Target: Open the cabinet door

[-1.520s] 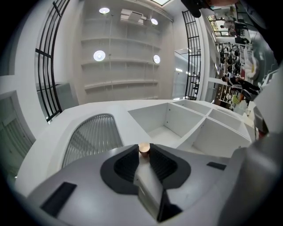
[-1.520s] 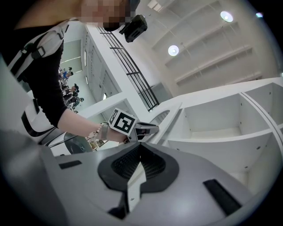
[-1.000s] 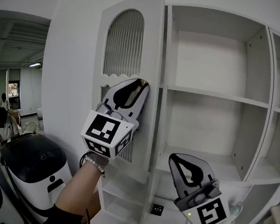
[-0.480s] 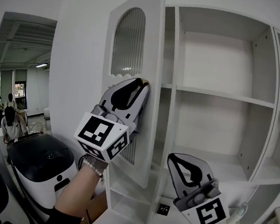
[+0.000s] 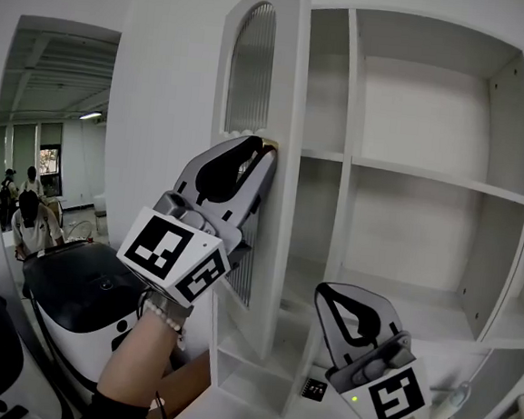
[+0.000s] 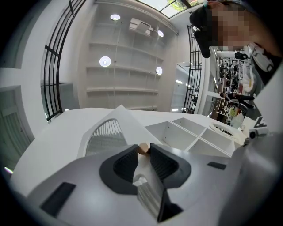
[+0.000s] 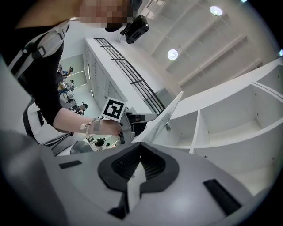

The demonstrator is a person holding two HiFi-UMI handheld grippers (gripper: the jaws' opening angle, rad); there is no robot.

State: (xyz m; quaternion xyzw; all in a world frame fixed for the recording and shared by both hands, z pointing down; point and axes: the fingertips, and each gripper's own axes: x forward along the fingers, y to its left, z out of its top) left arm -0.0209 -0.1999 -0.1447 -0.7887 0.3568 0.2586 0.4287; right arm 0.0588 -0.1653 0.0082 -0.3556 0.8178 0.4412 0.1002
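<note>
The white cabinet door [image 5: 286, 88], with a ribbed arched panel [image 5: 250, 66], stands swung out from the cabinet and shows nearly edge-on. Its small wooden knob [image 5: 269, 143] sits between the tips of my left gripper [image 5: 264, 149], which points upward at it. In the left gripper view the knob [image 6: 142, 148] lies pinched between the two black pads [image 6: 127, 160]; the jaws are opening. My right gripper [image 5: 328, 295] hangs lower right in front of the open shelves, shut and holding nothing [image 7: 139, 145].
Bare white shelves [image 5: 429, 178] fill the open cabinet. A black-and-white appliance [image 5: 81, 298] stands low at the left, below the door. A small dark tag [image 5: 316, 388] lies on the bottom shelf. People stand far off at the left.
The door has swung further open, from angled to nearly edge-on. My left gripper moved left with the knob. The right gripper has hardly shifted.
</note>
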